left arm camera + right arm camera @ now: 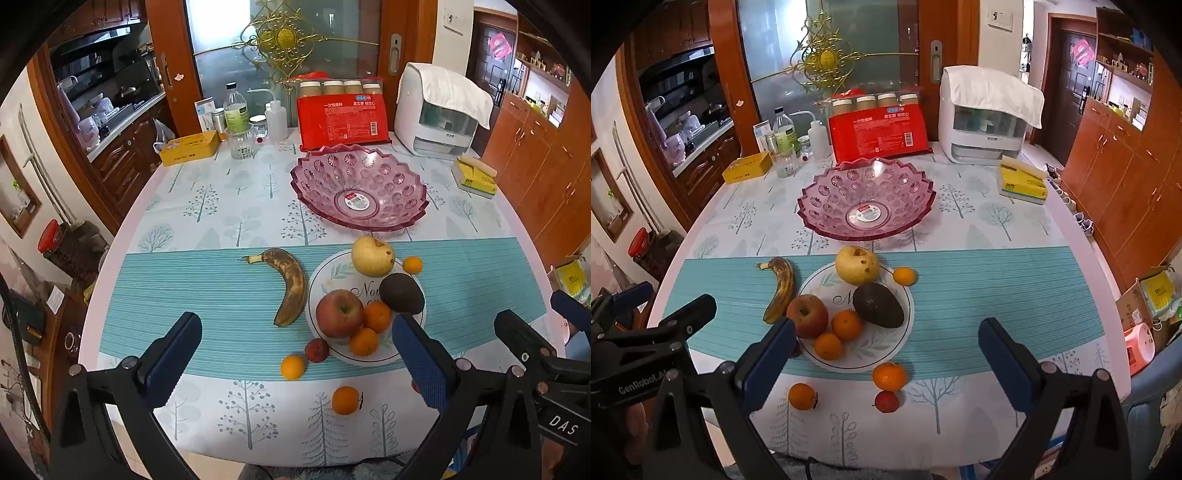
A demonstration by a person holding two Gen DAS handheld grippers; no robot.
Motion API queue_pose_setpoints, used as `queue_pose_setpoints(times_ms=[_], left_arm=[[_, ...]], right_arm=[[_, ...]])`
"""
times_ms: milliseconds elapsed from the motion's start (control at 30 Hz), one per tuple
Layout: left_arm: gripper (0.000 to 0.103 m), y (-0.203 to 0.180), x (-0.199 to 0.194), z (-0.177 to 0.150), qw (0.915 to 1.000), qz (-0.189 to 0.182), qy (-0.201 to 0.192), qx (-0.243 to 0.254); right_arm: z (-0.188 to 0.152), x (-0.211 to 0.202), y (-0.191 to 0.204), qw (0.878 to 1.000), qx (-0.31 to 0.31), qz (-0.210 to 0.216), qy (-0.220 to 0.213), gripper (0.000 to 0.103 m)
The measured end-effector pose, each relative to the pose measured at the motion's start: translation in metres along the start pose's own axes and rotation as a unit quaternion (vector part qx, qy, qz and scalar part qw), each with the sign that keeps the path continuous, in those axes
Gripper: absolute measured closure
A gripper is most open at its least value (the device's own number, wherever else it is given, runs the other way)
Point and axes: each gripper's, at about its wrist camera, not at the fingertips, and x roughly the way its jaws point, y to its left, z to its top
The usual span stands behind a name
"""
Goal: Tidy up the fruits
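An empty pink glass bowl stands behind a white plate. The plate carries a pear, an apple, an avocado and two oranges. A browned banana lies left of the plate. Three more oranges and a small red fruit lie loose on the cloth. My left gripper and right gripper hover side by side over the near table edge. Both are wide open and hold nothing.
Along the far edge of the table stand a red package, a white appliance under a towel, bottles and a glass, and a yellow tin. A yellow tissue pack lies at the right. Wooden cabinets flank the table.
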Motion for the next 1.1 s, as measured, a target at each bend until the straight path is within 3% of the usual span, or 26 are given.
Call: queue_pose_setpoints(times_ms=[1100], left_arm=[[0.002, -0.005, -0.008, -0.001, 0.9999, -0.013, -0.002, 0.006]], right_arm=[[-0.003, 0.001, 0.004, 1.0, 0.0, 0.003, 0.006, 0.003]])
